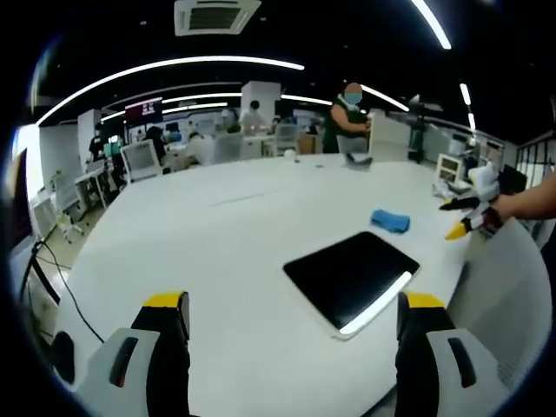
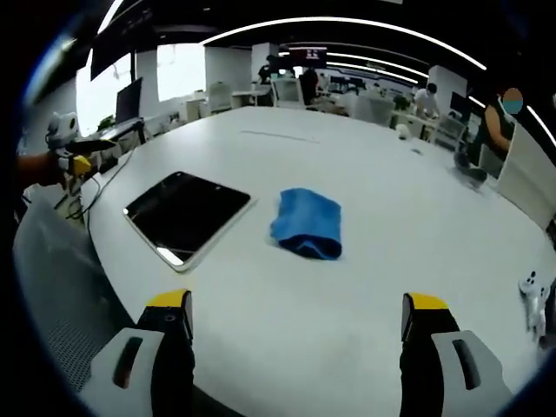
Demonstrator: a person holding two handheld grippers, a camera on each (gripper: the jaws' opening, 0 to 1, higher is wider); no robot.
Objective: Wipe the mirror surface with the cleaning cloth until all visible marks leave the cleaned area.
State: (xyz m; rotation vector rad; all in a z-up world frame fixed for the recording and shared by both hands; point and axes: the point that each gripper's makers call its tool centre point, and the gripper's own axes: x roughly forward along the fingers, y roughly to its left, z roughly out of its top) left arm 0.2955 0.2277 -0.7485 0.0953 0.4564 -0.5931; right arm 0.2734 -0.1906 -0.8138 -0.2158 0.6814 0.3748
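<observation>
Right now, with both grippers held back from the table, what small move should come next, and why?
Probably move the right gripper forward to the cloth. Its jaws are open and empty, the cloth lies folded on the table straight ahead, apart from the mirror, and wiping cannot start until it is picked up.

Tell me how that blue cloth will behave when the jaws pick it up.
The blue cloth lies folded in a soft, rumpled heap on the white table, so it will probably droop and unfold when lifted. It looks light and not fragile. Pushed, it would likely bunch up rather than slide neatly.
</observation>
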